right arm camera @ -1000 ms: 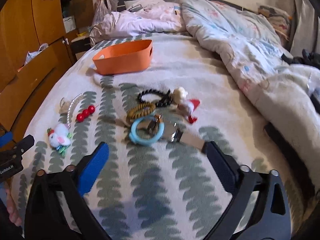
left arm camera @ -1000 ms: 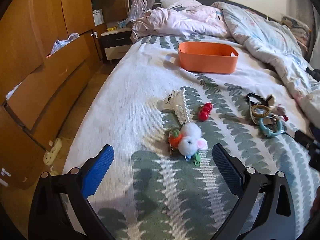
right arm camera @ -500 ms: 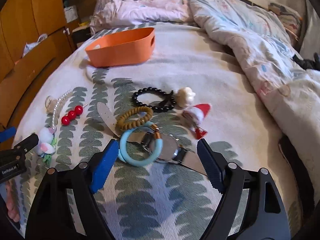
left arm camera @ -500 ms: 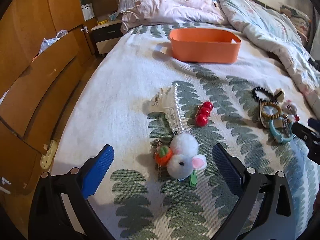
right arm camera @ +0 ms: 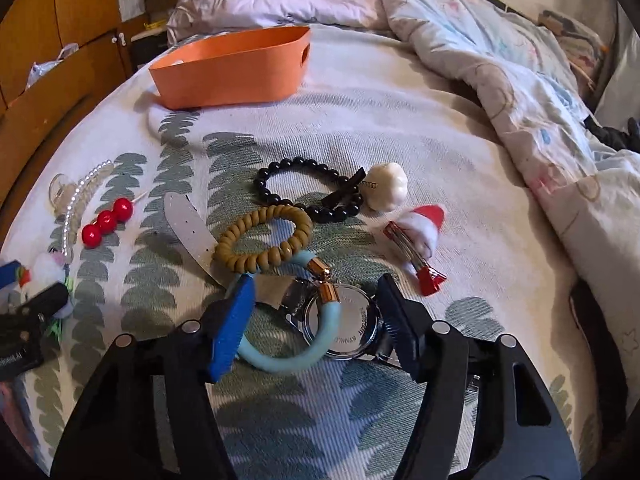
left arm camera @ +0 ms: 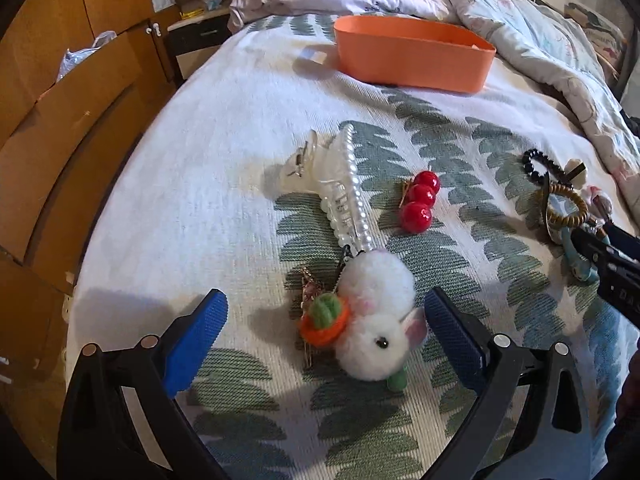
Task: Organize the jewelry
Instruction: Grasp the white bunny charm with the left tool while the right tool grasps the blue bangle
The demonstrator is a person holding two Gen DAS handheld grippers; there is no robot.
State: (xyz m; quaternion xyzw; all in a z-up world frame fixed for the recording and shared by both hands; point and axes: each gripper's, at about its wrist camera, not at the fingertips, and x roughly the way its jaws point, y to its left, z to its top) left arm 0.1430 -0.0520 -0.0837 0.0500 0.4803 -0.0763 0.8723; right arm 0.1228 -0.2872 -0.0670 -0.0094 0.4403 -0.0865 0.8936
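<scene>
My left gripper [left arm camera: 326,330] is open, its blue pads on either side of a white pom-pom bunny clip [left arm camera: 376,316] with an orange and green tuft. Beyond lie a pearl claw clip [left arm camera: 344,188] and red bead clip [left arm camera: 418,202]. My right gripper [right arm camera: 316,320] is open around a light blue hair tie [right arm camera: 316,340] lying over a wristwatch [right arm camera: 348,324]. Just beyond are a tan spiral tie [right arm camera: 264,240], black bead bracelet [right arm camera: 280,184], white round clip [right arm camera: 386,186] and red-white clip [right arm camera: 420,236]. An orange bin [left arm camera: 412,56] stands farther back; it also shows in the right wrist view [right arm camera: 232,68].
Everything lies on a bed with a white and green leaf-pattern cover [left arm camera: 224,152]. A rumpled duvet [right arm camera: 520,80] fills the right side and pillows lie at the back. A wooden wardrobe [left arm camera: 60,100] and a nightstand [left arm camera: 192,40] stand left of the bed.
Both grippers have moved forward and down. The left now straddles the bunny clip. The right has narrowed and now straddles the blue tie and watch.
</scene>
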